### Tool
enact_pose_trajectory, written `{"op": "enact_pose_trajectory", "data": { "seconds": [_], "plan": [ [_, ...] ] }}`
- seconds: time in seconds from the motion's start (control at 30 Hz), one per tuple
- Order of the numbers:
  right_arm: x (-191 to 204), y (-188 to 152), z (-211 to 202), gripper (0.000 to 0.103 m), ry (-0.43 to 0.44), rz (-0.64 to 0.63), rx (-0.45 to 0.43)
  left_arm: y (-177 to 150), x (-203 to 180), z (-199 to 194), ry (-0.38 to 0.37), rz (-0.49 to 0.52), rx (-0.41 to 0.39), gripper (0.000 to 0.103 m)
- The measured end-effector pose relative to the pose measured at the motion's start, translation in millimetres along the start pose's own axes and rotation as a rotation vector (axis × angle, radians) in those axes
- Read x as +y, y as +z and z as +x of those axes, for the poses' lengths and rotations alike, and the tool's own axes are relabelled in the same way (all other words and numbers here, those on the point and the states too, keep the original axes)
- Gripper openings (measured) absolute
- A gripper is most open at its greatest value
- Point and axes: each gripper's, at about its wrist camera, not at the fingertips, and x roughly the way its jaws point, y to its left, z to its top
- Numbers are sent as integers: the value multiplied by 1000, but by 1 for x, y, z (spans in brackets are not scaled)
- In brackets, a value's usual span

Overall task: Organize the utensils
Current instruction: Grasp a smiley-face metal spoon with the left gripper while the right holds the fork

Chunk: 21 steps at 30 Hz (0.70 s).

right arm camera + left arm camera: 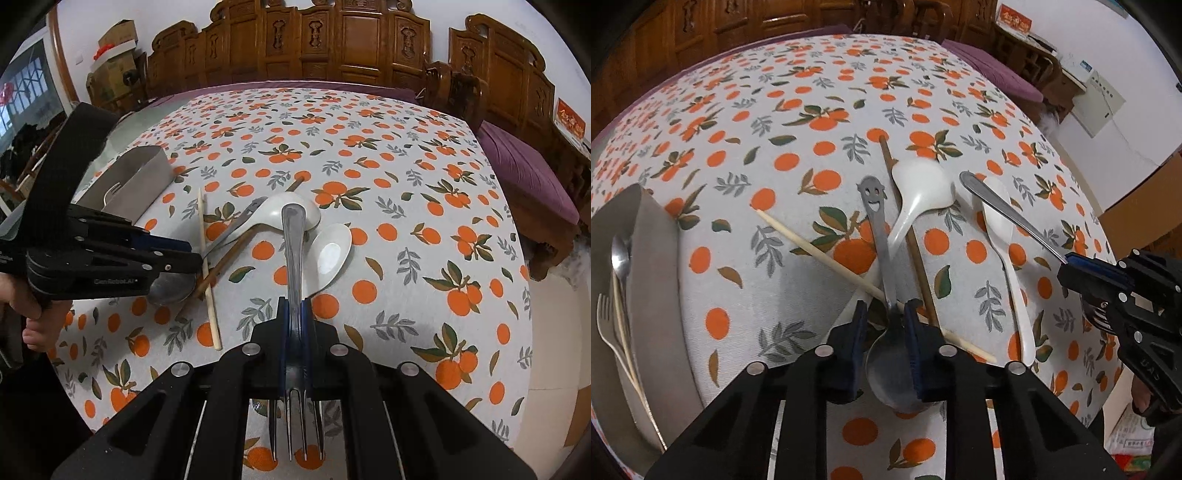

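My left gripper is shut on a steel spoon with a smiley-face handle, gripping its neck just above the bowl; it also shows in the right wrist view. My right gripper is shut on a steel fork, handle pointing forward, tines toward the camera; in the left wrist view the fork sticks out of that gripper. On the tablecloth lie two white ceramic spoons, a pale chopstick and a brown chopstick.
A grey metal tray at the left table edge holds a spoon, a fork and a chopstick; it also shows in the right wrist view. Carved wooden chairs and a purple-cushioned seat ring the table.
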Motion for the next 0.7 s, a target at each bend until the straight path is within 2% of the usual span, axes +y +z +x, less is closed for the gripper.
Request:
{"op": "enact_pose_trajectory", "data": {
  "seconds": [0.13,0.47,0.53,0.7],
  "plan": [
    [0,-1,1,8,3,5,0,1,-1,5,5,-2,25,16],
    [4,-1,2,8,4,9,1,9,-15,10,103,73,41,16],
    [5,-2,0,8,0,11,-1,8,-17,10,114,82,37,8],
    [5,-3,-3,8,-7,17,-2,2,-13,1,95,77,7,5]
  ]
}}
